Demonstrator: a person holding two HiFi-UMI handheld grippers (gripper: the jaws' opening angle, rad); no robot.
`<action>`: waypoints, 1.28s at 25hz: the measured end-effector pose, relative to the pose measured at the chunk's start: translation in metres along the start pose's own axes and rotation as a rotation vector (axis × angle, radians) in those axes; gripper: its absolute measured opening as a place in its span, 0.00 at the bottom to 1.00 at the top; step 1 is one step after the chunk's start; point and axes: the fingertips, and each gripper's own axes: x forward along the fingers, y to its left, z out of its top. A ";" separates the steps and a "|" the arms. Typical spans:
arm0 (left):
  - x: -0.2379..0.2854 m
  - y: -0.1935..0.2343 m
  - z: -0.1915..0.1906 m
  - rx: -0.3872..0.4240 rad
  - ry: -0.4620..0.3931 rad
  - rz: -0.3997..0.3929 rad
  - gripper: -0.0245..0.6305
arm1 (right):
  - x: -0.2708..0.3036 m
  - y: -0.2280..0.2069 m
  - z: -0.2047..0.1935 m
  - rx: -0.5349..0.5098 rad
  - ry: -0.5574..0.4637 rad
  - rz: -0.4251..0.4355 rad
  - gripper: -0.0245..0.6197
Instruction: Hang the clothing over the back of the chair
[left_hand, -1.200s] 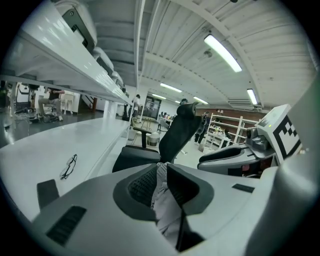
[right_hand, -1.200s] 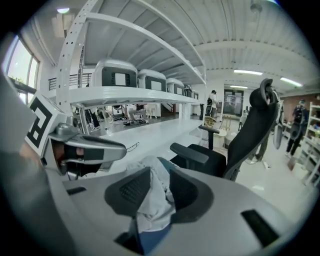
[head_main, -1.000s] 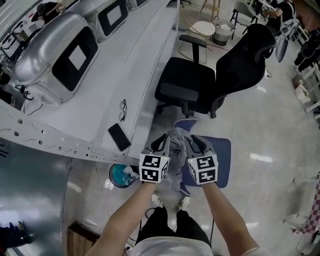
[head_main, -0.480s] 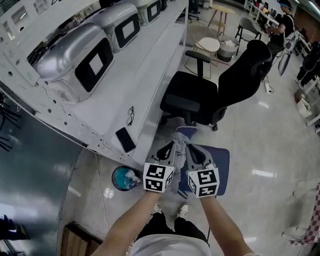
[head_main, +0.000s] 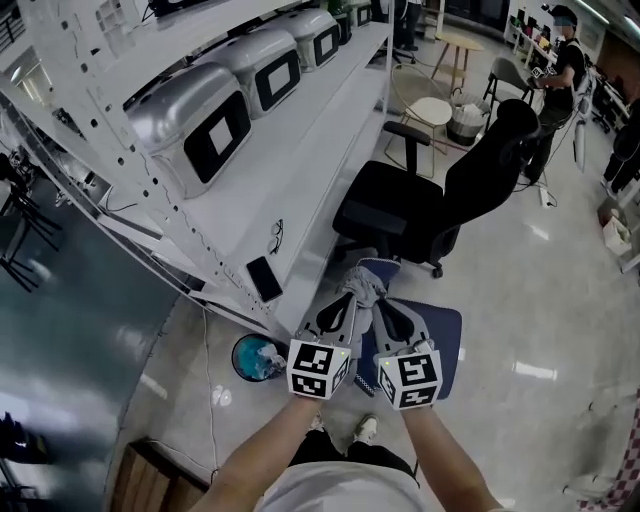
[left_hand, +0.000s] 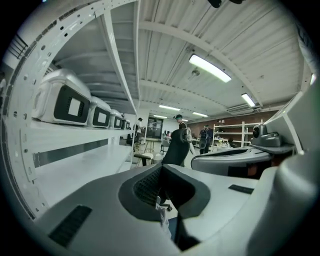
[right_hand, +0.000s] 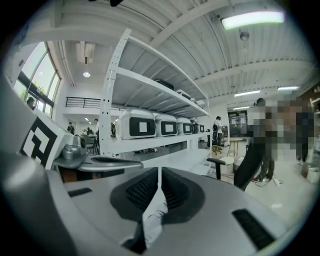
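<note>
In the head view we see the left claw (head_main: 348, 298) and the right claw (head_main: 378, 302) side by side in front of us, both pinching the top of the clothing (head_main: 363, 283), a grey bunch held up beside the white shelf (head_main: 300, 190). The black chair (head_main: 395, 205) stands beyond it, well apart, with its back (head_main: 492, 160) on the far right and the seat on the shelf side. In the left gripper view the two jaws are pressed together on a thin pale strip of the clothing (left_hand: 161, 212), and the chair (left_hand: 177, 147) is straight ahead. In the right gripper view the jaws have just been closing and they clamp a thicker fold of the clothing (right_hand: 154, 212); the chair (right_hand: 247, 162) is to the right. We judge the step in hand to be lifting and carrying. To do it well, we should draw the claws apart so the held edge becomes wide, bring it above the top of the back, and lower it with about half of the clothing on each side; the chair probably rolls and swivels, so a soft touch is better. The clothing hangs down from the pinch, so its long axis is about vertical, the top edge at the claws and the free end pointing to the floor; how far down it reaches we cannot tell.
</note>
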 end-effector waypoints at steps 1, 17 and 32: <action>-0.006 -0.004 0.003 0.001 -0.011 0.008 0.05 | -0.007 0.002 0.002 -0.004 -0.007 0.004 0.09; -0.094 -0.050 0.008 0.002 -0.076 0.122 0.05 | -0.079 0.025 -0.006 -0.015 -0.054 0.113 0.09; -0.165 -0.076 -0.031 -0.005 0.004 0.001 0.05 | -0.129 0.073 -0.034 0.011 0.016 0.077 0.09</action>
